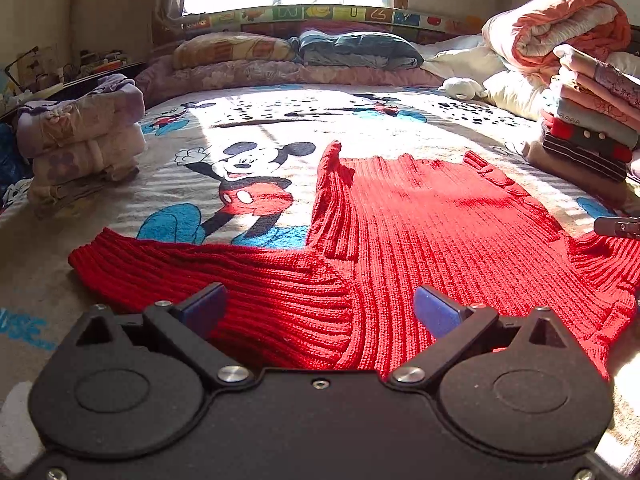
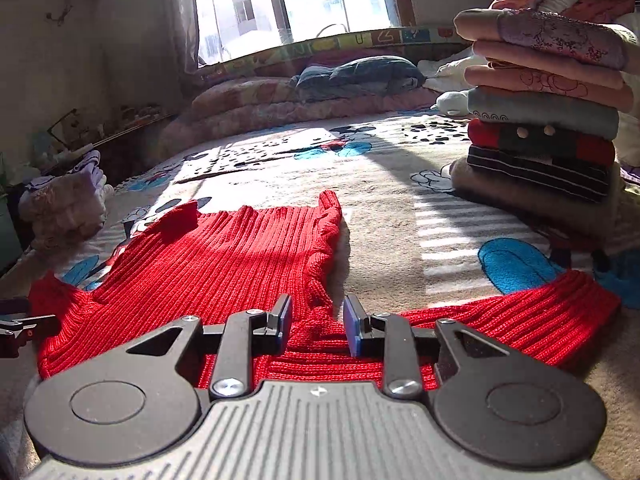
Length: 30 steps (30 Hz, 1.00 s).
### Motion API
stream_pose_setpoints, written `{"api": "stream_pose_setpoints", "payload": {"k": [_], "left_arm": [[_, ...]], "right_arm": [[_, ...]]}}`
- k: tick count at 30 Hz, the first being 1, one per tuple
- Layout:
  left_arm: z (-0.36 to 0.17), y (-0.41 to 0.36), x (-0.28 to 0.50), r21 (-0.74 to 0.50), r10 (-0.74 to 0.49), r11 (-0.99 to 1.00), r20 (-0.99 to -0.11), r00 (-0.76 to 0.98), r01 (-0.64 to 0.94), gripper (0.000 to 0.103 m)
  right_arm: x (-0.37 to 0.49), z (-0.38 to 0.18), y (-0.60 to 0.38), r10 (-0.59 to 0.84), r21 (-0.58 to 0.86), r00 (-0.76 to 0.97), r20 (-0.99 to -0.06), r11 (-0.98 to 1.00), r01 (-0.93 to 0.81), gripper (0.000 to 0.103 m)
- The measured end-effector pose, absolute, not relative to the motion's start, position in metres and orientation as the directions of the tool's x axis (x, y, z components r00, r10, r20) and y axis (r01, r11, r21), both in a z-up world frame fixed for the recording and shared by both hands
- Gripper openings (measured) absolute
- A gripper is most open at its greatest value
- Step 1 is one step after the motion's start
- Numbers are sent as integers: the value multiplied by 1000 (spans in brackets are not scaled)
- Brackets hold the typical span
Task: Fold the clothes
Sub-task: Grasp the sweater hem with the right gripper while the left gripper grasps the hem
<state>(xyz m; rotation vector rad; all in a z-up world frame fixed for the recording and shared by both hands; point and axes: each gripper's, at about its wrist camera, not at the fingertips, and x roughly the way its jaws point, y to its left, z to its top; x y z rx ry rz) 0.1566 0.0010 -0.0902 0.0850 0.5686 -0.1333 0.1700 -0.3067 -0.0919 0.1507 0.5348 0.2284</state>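
Lying spread flat on the cartoon blanket point(image 1: 256, 128), the red sweater point(image 1: 432, 232) has one sleeve stretched out to each side. Left gripper point(image 1: 320, 310) hovers over the sweater's near left part, jaws spread wide, nothing between them. Right gripper point(image 2: 316, 324) sits low at the sweater's right armpit, jaws partly parted with knit bunched in the gap; no pinch visible. Folded stack point(image 2: 548, 120) stands right of the sweater, another pile point(image 1: 80, 140) left.

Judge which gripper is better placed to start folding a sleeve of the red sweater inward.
Right, probably. The right gripper has narrowed its fingers around a bunched ridge of the red sweater beside the right sleeve. The left gripper gapes wide above flat knit.
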Motion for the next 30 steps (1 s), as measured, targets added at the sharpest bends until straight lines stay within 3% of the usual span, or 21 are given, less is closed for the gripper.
{"api": "stream_pose_setpoints", "payload": {"k": [3, 9, 13, 18, 22, 30], "left_arm": [[-85, -11, 190, 85, -142, 971, -552, 822, 225, 63], [-95, -37, 260, 178, -169, 923, -609, 775, 341, 34], [-114, -26, 311, 152, -135, 935, -683, 718, 321, 31], [-117, 25, 346, -177, -258, 966, -716, 648, 189, 31], [-111, 46, 355, -328, -332, 936, -713, 617, 124, 30], [-75, 27, 374, -309, -373, 926, -654, 659, 217, 30]], "right_arm": [[193, -89, -285, 291, 159, 805, -518, 957, -243, 30], [241, -91, -262, 316, 105, 755, -575, 944, -314, 30], [258, -112, -291, 333, 211, 745, -578, 943, -258, 30], [273, -136, -326, 358, 338, 737, -573, 923, -185, 22], [274, -131, -329, 372, 366, 732, -571, 913, -179, 23], [311, -89, -308, 357, 236, 733, -578, 934, -269, 27]]}}
